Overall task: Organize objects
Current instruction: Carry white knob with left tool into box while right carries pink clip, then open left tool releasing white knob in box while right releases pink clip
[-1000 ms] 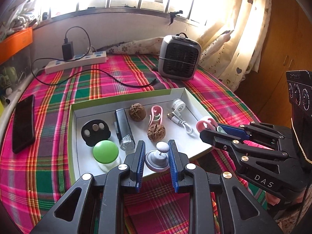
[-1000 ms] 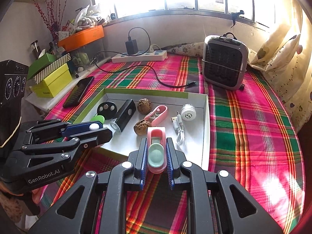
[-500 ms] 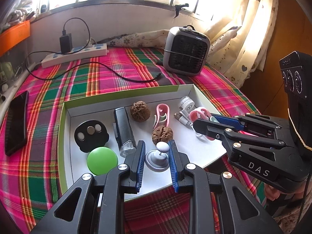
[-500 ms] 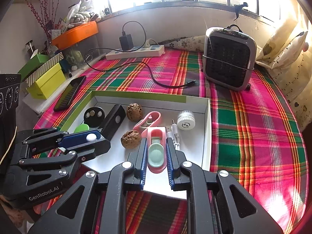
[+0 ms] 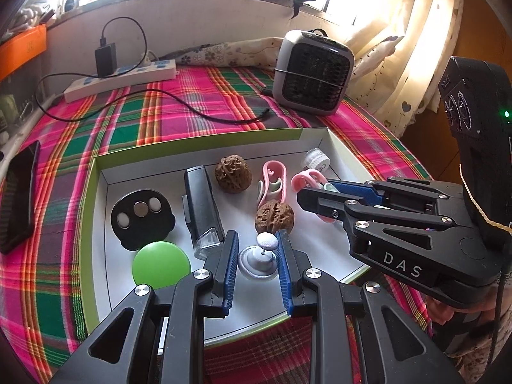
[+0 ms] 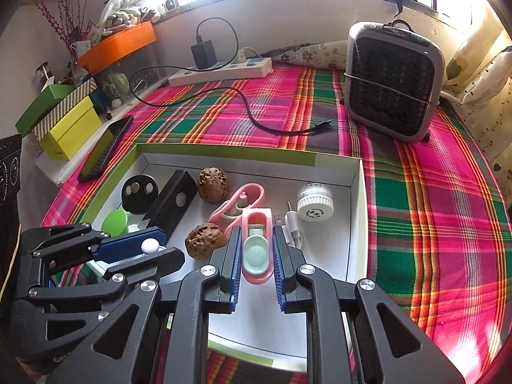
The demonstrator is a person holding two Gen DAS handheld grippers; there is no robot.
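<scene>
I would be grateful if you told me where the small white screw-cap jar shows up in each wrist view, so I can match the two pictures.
Left wrist view: the white screw-cap jar lies in the tray's far right corner, just beyond the right gripper.
Right wrist view: the jar lies right of centre, near the tray's right wall, beside the white USB cable.
Shared landmark: the grey heater beyond the tray.

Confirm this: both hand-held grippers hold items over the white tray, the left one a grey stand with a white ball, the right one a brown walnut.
Wrong about the right hand-held gripper. The right wrist view shows it shut on a pink and mint plastic clip; both brown walnuts lie in the white tray. The rest stands.
</scene>
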